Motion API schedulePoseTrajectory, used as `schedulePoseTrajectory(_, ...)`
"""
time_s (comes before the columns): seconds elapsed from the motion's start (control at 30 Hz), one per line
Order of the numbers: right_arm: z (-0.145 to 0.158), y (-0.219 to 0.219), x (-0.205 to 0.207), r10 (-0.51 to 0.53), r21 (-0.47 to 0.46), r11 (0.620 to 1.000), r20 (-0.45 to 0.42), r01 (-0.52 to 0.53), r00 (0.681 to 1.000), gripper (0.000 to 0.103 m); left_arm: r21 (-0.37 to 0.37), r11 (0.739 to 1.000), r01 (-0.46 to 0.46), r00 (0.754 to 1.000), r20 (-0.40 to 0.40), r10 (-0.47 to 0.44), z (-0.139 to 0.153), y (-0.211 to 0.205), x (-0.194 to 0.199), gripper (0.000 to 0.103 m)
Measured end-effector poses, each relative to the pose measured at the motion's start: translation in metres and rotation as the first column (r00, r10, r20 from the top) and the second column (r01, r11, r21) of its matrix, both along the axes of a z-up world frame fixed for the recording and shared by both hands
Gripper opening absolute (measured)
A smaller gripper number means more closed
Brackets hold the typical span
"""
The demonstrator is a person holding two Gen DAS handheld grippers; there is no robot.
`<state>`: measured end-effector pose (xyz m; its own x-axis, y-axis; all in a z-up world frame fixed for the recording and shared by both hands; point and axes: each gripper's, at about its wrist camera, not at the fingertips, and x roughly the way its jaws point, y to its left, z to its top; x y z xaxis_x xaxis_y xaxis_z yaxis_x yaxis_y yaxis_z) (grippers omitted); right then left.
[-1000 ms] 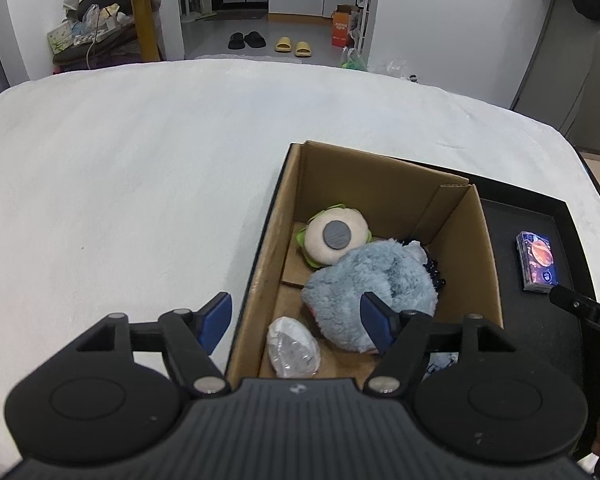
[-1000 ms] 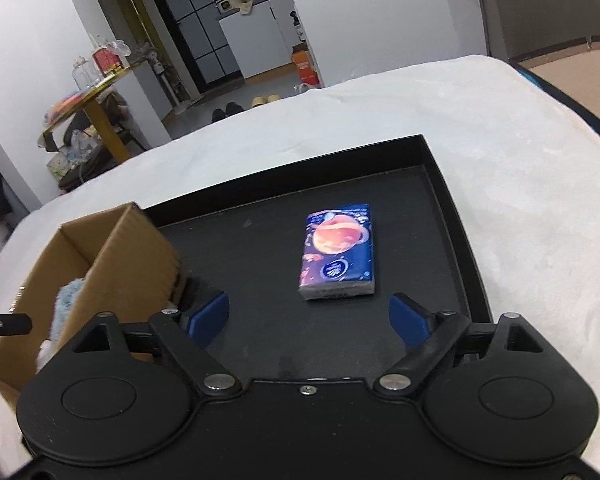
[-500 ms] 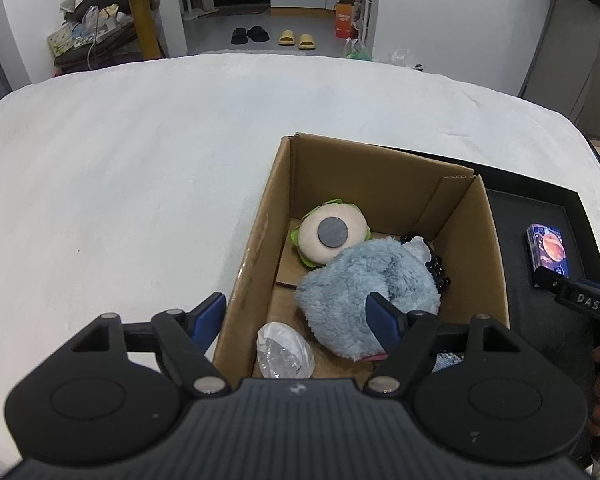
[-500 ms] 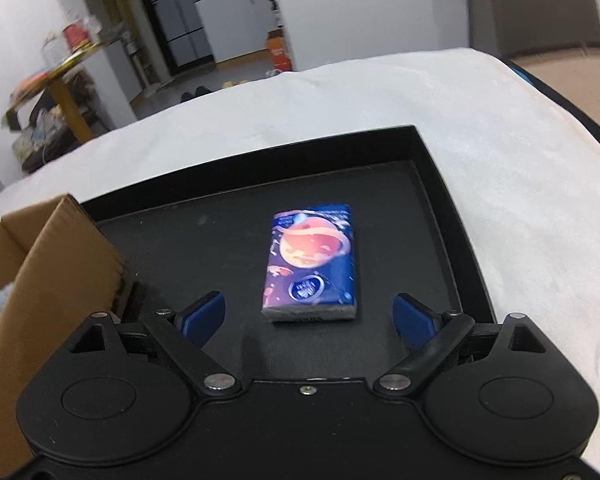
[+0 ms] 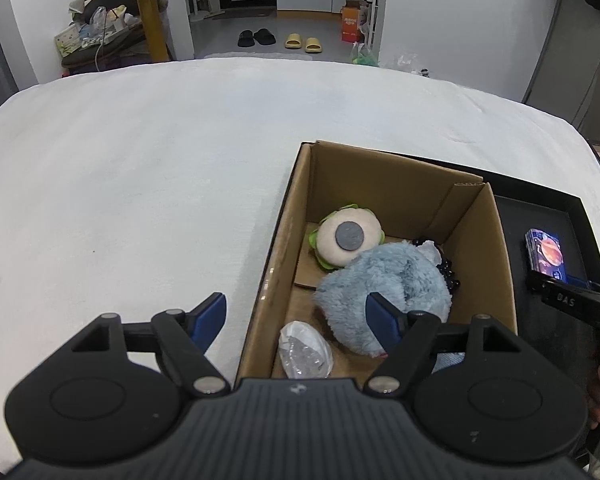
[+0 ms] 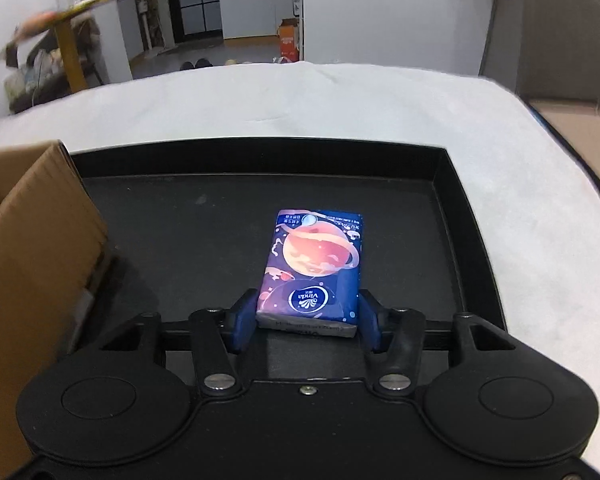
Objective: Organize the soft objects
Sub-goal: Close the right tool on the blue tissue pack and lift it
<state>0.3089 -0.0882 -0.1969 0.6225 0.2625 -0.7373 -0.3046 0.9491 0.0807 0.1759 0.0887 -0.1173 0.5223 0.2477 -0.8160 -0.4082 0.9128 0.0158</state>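
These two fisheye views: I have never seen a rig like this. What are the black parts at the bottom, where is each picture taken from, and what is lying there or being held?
There is no robot here. A person holds a two-finger gripper in each hand, and a camera on each one looks forward along its blue-tipped fingers.

The left wrist view shows the left gripper open, holding nothing, above a cardboard box containing a blue plush, a burger plush and a plastic bag.

The right wrist view shows the right gripper closed on the near end of a tissue pack that lies in a black tray. Box and tray sit on a white cloth.
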Motion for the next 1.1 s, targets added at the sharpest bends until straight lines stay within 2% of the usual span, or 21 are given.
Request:
schedulePoseTrajectory(0.4,0.023,0.003,-0.028,-0.020,0.027,0.999,-0.058,0.022,0.998,0.050,-0.010,1.000,-0.017,1.000,0.010,0.017,0.005,0.008,-0.008,0.075)
schedulePoseTrajectory(0.57,0.037,0.007,-0.033,-0.009,0.061,0.998,-0.052,0.012,0.999,0.050,-0.009,1.000,-0.008,1.000,0.017,0.008,0.006,0.010,-0.011,0.075)
schedulePoseTrajectory(0.97,0.075,0.030,-0.041,0.049,0.105,0.993,0.032,-0.053,0.998,0.050,-0.038,0.999,0.029,0.999,0.029,-0.028,0.009,0.013,-0.017,0.075)
schedulePoseTrajectory(1.1,0.090,0.035,-0.040,0.069,0.185,0.980,0.006,-0.069,0.998,0.050,-0.050,0.998,0.038,0.999,0.037,-0.037,0.010,0.017,-0.020,0.072)
